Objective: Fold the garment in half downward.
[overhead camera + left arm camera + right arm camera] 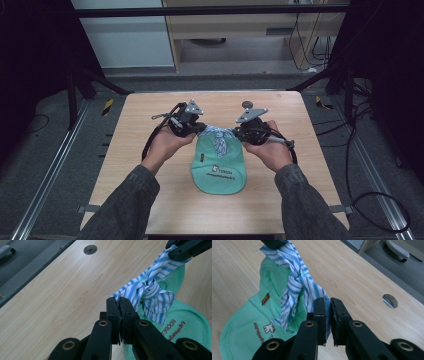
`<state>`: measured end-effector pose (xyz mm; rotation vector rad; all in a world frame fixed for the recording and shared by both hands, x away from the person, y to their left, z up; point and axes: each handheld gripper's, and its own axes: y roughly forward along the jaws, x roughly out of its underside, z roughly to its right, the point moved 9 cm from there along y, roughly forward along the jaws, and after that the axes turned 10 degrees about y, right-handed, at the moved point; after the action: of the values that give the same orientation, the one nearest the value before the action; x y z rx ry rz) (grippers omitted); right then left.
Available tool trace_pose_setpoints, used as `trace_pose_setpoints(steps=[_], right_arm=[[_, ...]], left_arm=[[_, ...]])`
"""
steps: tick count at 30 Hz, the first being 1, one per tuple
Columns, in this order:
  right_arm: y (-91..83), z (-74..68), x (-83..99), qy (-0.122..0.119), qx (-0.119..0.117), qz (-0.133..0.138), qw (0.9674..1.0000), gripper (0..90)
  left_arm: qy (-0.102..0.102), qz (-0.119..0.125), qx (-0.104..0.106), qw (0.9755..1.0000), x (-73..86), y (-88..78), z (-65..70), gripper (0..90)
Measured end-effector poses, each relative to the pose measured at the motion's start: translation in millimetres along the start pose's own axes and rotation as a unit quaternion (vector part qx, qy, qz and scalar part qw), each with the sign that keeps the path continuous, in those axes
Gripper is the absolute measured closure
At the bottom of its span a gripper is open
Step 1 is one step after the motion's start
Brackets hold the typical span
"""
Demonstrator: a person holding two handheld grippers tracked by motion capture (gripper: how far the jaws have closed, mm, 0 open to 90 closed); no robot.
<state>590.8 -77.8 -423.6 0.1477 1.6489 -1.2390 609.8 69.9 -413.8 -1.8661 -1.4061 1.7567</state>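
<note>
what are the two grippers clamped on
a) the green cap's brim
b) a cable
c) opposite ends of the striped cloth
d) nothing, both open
c: the left gripper and right gripper each pinch one end of the striped cloth, which is knotted in the middle over the green cap.

green cap (190,322): cut off by frame edge | cap lettering (218,173): too small to read

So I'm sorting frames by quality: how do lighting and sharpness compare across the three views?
High view: dim, dark surround, soft detail on the green cap. Left gripper view: bright and even, striped cloth crisp. Right gripper view: equally bright, cloth sharp, the table softening toward its far edge.
</note>
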Motion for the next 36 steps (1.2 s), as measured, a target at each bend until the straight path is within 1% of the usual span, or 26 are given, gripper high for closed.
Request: trace_pose_setpoints(steps=[6,9,10,12,16,18,20,25,30,33,34,35,36], right_arm=[[3.3,4.4,-9.8,-0.008,0.016,-0.011,0.9998,83.1],[4.6,5.1,-12.1,-0.008,0.021,-0.011,0.9997,83.1],[6.5,4.3,-10.7,-0.017,0.026,-0.014,0.9994,83.0],[8.1,3.3,-6.6,-0.026,0.027,-0.019,0.9991,83.0],[11.9,0.2,4.0,-0.024,0.023,-0.025,0.9991,83.1],[14.0,-0.9,8.4,-0.025,0.024,-0.026,0.9991,83.1],[15.4,-2.4,11.5,-0.024,0.021,-0.028,0.9991,83.1],[17.6,-4.9,16.7,-0.023,0.019,-0.029,0.9991,83.1],[20.4,-6.3,21.9,-0.024,0.02,-0.034,0.9989,83.2],[18.4,-5.3,20.0,-0.022,0.021,-0.03,0.9991,83.3],[18.4,-5.3,20.0,-0.022,0.021,-0.03,0.9991,83.3],[14.9,-3.7,16.3,-0.02,0.023,-0.026,0.9992,83.3],[13.4,-2.7,15.0,-0.021,0.024,-0.026,0.9992,83.3]], left_arm=[[0.004,-0.002,-0.014,0.9999,-8.7,-3.6,-10.0,87.5],[0.009,-0.007,-0.018,0.9998,-8.8,-3.0,-9.5,87.5],[0.013,-0.008,-0.021,0.9997,-7.0,-1.5,-6.4,87.5],[0.017,-0.011,-0.022,0.9996,-3.6,0.5,-2.7,87.5],[0.014,-0.011,-0.021,0.9996,2.2,4.9,4.1,87.5],[0.018,-0.013,-0.022,0.9995,4.0,6.7,6.1,87.4],[0.016,-0.013,-0.022,0.9995,5.2,8.2,7.4,87.4],[0.019,-0.015,-0.024,0.9994,8.0,10.8,8.7,87.4],[0.015,-0.012,-0.023,0.9995,10.0,15.5,9.9,87.4],[0.014,-0.013,-0.023,0.9995,7.5,15.6,6.6,87.4],[0.014,-0.012,-0.025,0.9995,4.6,15.2,4.5,87.4],[0.015,-0.011,-0.028,0.9994,-0.8,13.9,1.3,87.4],[0.015,-0.011,-0.028,0.9994,-0.8,13.9,1.3,87.4]])
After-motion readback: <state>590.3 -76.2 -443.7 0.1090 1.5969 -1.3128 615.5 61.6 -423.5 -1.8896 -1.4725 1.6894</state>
